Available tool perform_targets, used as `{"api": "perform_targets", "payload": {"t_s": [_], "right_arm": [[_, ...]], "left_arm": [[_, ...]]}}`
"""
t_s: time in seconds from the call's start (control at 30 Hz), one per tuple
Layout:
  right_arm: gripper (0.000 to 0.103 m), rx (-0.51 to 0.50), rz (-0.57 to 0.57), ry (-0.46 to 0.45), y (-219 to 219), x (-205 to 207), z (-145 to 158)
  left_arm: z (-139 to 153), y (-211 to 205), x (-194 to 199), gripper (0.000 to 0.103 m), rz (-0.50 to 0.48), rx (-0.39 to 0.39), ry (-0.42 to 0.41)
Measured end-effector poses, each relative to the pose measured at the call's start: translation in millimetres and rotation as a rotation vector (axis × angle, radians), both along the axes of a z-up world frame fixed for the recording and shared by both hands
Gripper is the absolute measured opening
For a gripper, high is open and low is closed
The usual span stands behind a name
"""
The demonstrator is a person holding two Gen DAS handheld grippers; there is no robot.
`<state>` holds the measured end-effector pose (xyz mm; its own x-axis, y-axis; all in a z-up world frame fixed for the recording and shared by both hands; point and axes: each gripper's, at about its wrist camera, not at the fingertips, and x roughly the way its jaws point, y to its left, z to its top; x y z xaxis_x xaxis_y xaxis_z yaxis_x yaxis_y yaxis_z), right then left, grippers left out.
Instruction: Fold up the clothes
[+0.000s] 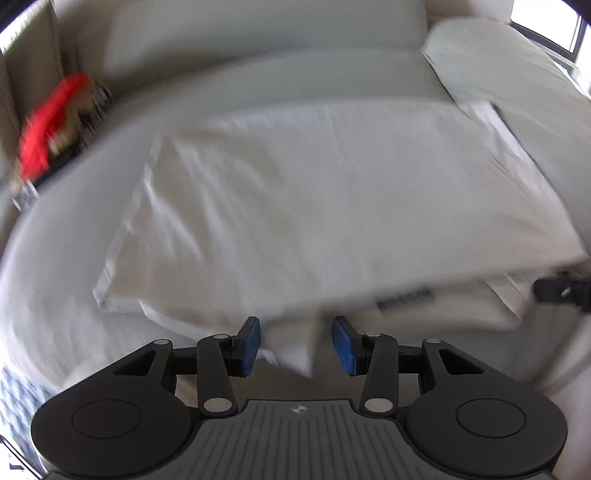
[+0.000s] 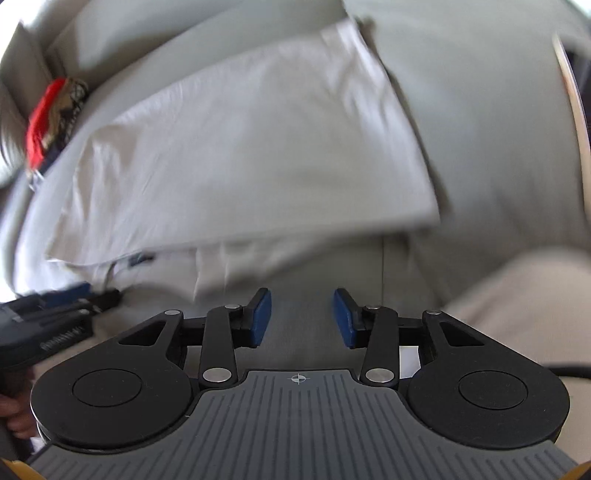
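White garment (image 1: pixel 332 192) prob. folded, long axis left-right

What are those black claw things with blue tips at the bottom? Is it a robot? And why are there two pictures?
It is not a robot. A person holds a grabbing tool in each hand, and each tool carries a small camera looking forward along its two fingers. That is why there are two pictures: one from the left tool, one from the right tool.

The blue parts are soft pads for pinching cloth. Both tools are open right now and hold nothing.

In front of them lies a white folded cloth on a pale grey sofa, with more white fabric peeking out underneath. Something red sits at the far left, too blurry to name. In the right tool's picture, the dark shape at the left edge is the other tool.
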<state>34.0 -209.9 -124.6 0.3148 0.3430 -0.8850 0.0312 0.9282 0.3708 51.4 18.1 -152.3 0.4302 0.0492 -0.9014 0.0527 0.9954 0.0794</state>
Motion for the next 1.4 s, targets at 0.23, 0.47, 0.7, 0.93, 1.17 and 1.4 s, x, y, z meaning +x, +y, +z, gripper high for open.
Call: {"api": "perform_targets", "payload": {"t_s": [0.23,0.47,0.7,0.93,1.17,1.4], "right_arm": [[0.064,0.264,-0.222,-0.054,-32.6,-19.3,-4.0],[0.064,0.432,-0.424,-0.059,-52.4,-17.4,-20.1],[0.061,0.622,-0.534,0.016,-61.7,-9.0,-51.8],[0.054,0.712,-0.659,-0.025,-67.7,0.2,-74.3],[0.055,0.653,-0.699,-0.163,-69.8,15.6,-78.7],[0.055,0.533,-0.699,-0.237,-75.1,28.5,-81.8]], "left_arm": [[14.2,8.1,-23.8,0.043,0.011,-0.112,-0.015],[21.8,6.3,-16.1,0.044,0.039,-0.126,-0.095],[14.1,0.2,12.2,0.042,0.041,-0.115,-0.161],[-8.6,3.7,28.3,0.039,0.041,-0.136,-0.117],[-8.3,8.0,28.9,0.040,0.044,-0.155,-0.102],[-7.9,7.7,30.6,0.040,0.035,-0.145,-0.094]]}}
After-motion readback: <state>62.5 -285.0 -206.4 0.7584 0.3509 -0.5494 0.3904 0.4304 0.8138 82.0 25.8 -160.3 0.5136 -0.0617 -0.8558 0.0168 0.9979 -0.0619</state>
